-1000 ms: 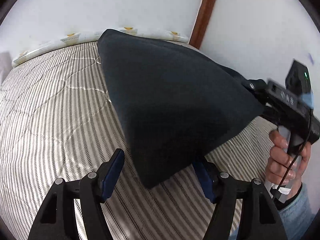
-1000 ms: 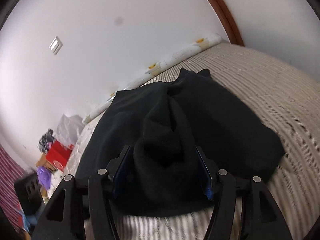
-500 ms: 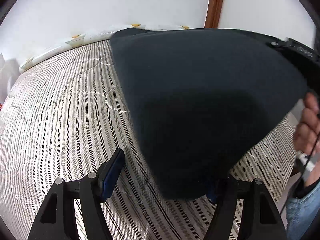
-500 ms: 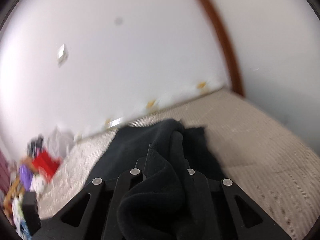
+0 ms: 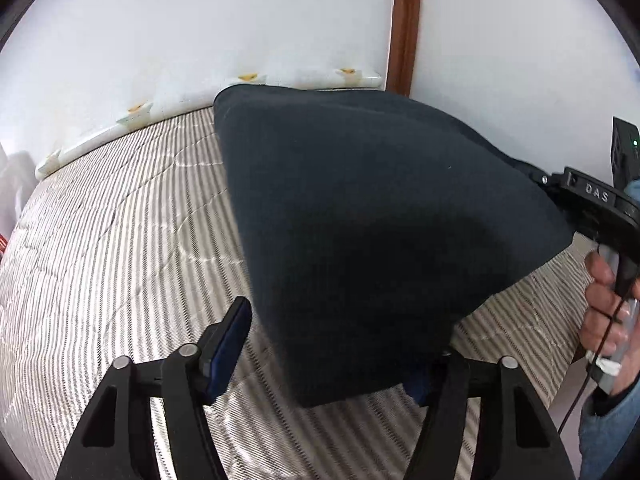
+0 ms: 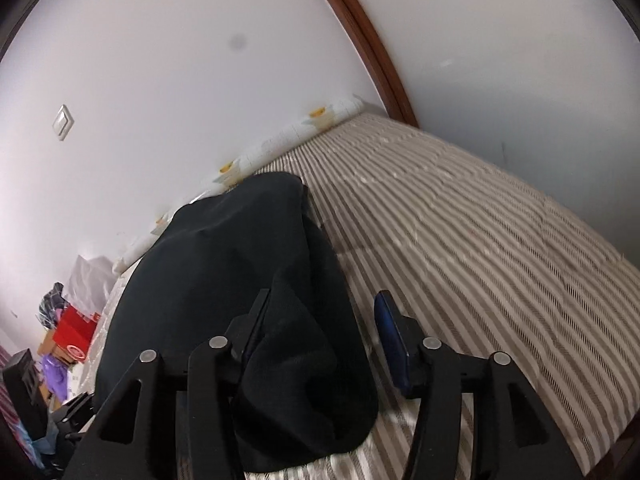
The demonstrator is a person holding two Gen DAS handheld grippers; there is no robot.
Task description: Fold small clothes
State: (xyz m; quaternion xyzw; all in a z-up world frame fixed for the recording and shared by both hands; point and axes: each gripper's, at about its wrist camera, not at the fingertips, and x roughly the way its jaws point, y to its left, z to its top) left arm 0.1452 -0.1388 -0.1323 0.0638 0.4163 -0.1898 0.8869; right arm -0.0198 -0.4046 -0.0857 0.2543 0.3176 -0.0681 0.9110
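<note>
- One dark garment (image 5: 380, 232) lies on the striped bed cover (image 5: 120, 248), spread across its middle toward the wall.
- Two grippers are at work, one in each hand.
- The left gripper (image 5: 332, 344) has just been closing a little; its blue left pad (image 5: 228, 344) stands clear of the cloth while the near corner of the garment drapes over the right finger, so the jaws are apart with cloth between them.
- The right gripper (image 6: 320, 336) has just been opening; its jaws stand apart, a bunched fold of the garment against the left finger, the blue right pad (image 6: 390, 336) free.
- One hand (image 5: 604, 304) shows, gripping the right tool's handle at the bed's edge.
- One brown wooden strip (image 5: 404, 24) runs up the white wall.
- One light switch (image 6: 63, 122) on the wall; a red box (image 6: 76, 332) among clutter on the floor beside the bed.
</note>
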